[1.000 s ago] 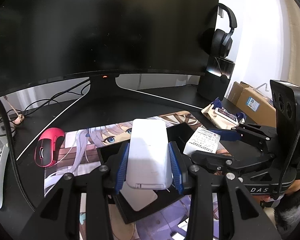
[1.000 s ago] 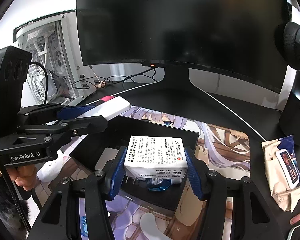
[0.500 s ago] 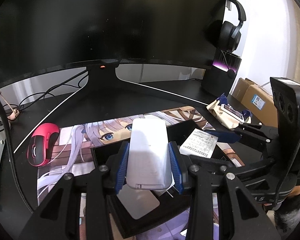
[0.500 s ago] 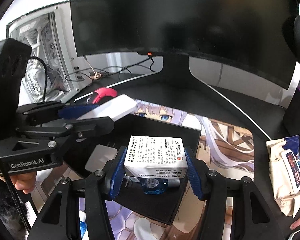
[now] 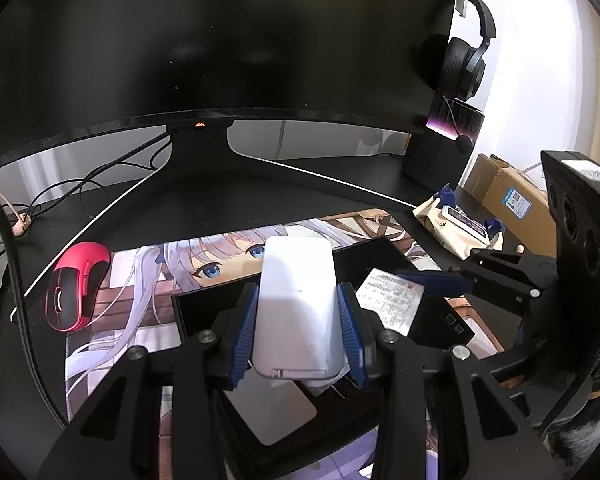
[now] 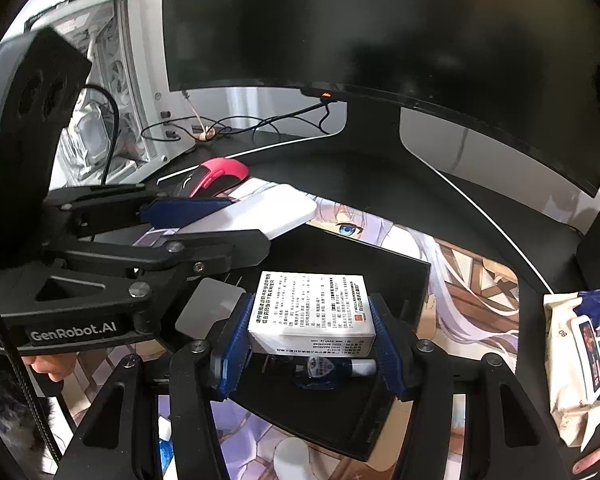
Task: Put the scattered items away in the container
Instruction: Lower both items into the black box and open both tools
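My left gripper (image 5: 299, 324) is shut on a white power bank (image 5: 298, 300) and holds it above the black tray (image 5: 196, 308). It also shows in the right wrist view (image 6: 260, 216). My right gripper (image 6: 312, 340) is shut on a white medicine box (image 6: 310, 308) with printed text, held over the same black tray (image 6: 404, 276). The box also shows in the left wrist view (image 5: 392, 300). In the tray lie a grey flat card (image 5: 272, 412) (image 6: 208, 308) and a small blue bottle (image 6: 332, 370) under the box.
A red mouse (image 5: 76, 284) sits left of the tray on the anime desk mat (image 5: 204, 256). A wet-wipes pack (image 6: 580, 364) lies to the right. A large monitor (image 5: 220, 48), headphones (image 5: 464, 64) on a stand, cables and a white PC case (image 6: 108, 96) stand behind.
Both grippers have moved closer over the tray while keeping hold of their items. The left wrist view has swung a little to the left.
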`<state>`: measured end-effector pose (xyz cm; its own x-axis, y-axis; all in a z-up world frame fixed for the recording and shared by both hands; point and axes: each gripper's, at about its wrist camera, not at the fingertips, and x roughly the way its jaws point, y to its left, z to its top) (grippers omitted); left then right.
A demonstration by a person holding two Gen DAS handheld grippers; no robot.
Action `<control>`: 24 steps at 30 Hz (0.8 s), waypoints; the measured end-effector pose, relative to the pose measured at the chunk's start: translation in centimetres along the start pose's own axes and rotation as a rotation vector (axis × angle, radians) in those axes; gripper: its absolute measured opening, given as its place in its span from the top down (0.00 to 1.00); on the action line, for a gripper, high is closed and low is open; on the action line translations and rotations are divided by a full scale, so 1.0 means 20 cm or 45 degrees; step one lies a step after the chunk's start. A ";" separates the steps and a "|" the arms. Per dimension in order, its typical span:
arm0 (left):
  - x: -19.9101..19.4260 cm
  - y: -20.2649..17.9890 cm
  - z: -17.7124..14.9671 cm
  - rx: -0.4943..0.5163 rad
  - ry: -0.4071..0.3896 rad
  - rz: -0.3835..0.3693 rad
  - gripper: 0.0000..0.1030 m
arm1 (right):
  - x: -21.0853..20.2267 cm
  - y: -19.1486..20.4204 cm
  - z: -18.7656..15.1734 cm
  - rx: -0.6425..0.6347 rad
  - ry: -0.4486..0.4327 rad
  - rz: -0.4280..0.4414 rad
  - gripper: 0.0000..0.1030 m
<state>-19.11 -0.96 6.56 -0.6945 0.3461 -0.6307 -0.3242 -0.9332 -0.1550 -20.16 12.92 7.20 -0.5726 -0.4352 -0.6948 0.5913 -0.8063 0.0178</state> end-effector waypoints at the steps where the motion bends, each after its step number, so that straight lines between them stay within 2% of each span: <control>1: 0.00 0.00 0.00 0.000 -0.001 0.001 0.63 | 0.01 0.01 0.00 -0.002 0.004 0.001 0.45; 8: 0.00 0.00 -0.01 -0.002 0.003 -0.004 0.63 | 0.06 0.03 0.00 -0.024 0.046 0.007 0.45; 11: 0.00 0.00 -0.01 -0.001 0.002 -0.005 0.63 | 0.05 0.02 0.00 -0.016 0.055 0.011 0.40; 13: -0.01 0.00 -0.01 0.000 -0.003 -0.007 0.63 | 0.04 0.02 0.00 -0.007 0.048 0.007 0.34; 14: -0.01 0.00 -0.01 -0.001 -0.004 -0.006 0.63 | 0.03 0.02 0.00 -0.009 0.045 -0.003 0.25; 15: -0.01 0.00 -0.01 -0.001 -0.005 -0.005 0.63 | 0.01 0.02 0.00 -0.015 0.036 -0.025 0.20; 24: -0.01 -0.02 0.00 0.007 -0.004 -0.008 0.63 | -0.08 0.06 -0.05 -0.121 0.020 -0.107 0.18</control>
<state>-18.88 -0.65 6.68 -0.6947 0.3520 -0.6272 -0.3320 -0.9305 -0.1545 -17.92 13.00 7.75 -0.6136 -0.3609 -0.7023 0.5935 -0.7975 -0.1088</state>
